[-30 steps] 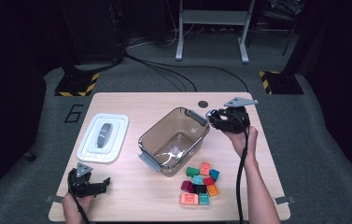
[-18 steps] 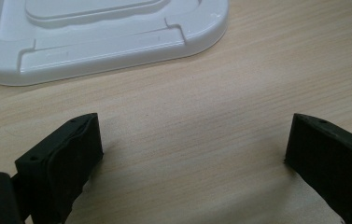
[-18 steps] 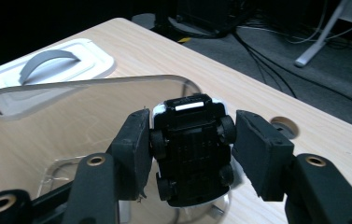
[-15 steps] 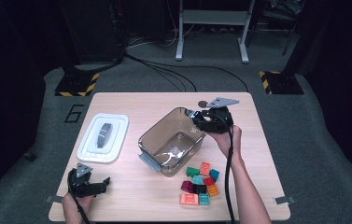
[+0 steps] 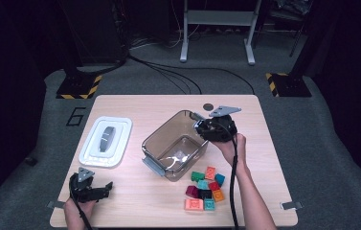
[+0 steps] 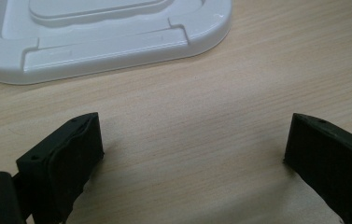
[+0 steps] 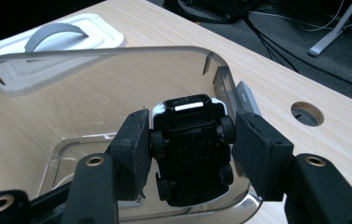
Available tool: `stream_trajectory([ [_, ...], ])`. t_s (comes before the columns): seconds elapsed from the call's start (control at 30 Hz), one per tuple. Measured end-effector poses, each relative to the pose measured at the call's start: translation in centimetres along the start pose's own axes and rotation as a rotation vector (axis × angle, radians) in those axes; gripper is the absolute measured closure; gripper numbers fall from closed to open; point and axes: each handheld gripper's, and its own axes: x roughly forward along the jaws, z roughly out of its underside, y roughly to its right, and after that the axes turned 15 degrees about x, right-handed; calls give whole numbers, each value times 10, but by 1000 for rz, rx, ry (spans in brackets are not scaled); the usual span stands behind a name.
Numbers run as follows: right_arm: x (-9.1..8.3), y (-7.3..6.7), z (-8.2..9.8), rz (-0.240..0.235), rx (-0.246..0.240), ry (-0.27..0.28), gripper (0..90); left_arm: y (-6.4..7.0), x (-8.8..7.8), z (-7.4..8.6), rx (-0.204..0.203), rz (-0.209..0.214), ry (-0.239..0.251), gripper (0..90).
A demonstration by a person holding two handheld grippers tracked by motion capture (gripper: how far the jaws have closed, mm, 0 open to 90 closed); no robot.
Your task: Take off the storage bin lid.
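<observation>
A toy car (image 7: 191,149), underside facing the camera, is pinched at its wheels by the right gripper (image 7: 190,144) over the clear bin (image 5: 175,143). The step looks like dropping it in; next, lower and release. The left gripper (image 6: 192,144) rests spread wide on the table (image 6: 201,93), holding nothing. The car's top is hidden

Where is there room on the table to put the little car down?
Bare wood lies between the white lid and the clear box, and along the far edge behind both. The box's floor is free too. It's crowded by the colored blocks, near the front right.
</observation>
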Motion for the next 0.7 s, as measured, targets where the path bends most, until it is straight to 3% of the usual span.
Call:
stream_trajectory([
  [0.7, 0, 1, 14, 54, -29, -51, 458, 0, 0, 0, -8, -10, 1, 43],
])
